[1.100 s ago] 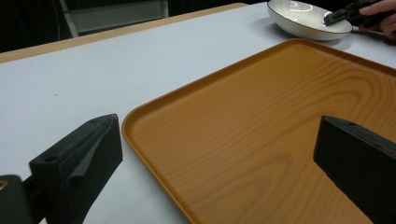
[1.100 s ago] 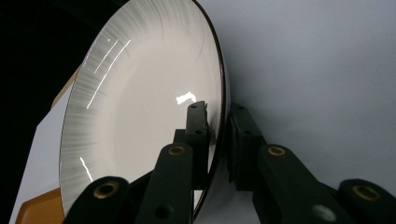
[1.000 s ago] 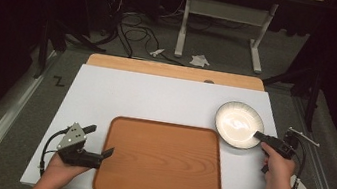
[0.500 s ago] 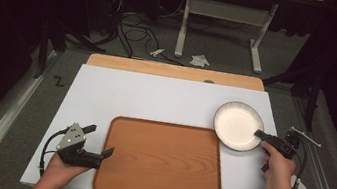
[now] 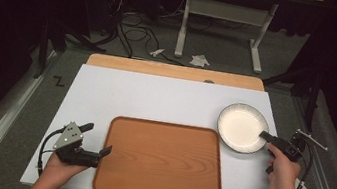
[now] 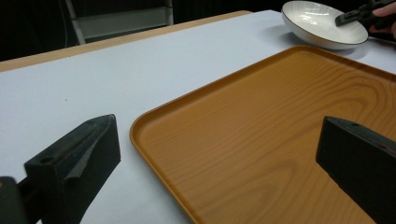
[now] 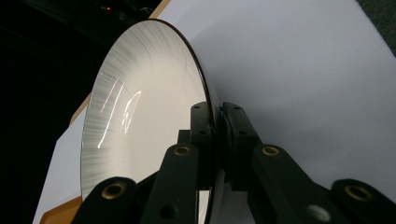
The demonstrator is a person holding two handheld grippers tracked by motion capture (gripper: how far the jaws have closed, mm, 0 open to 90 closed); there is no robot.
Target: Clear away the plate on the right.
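Your left gripper [image 5: 97,140] sits near the tabletop's front-left corner, jaws wide, straddling the tray's [image 5: 161,161] left rim. Tray's at front centre. Your right gripper [image 5: 267,136], by the right edge, is clamped on the plate's [image 5: 242,128] rim.

Open tool [image 6: 224,154] over tray [image 6: 280,140]
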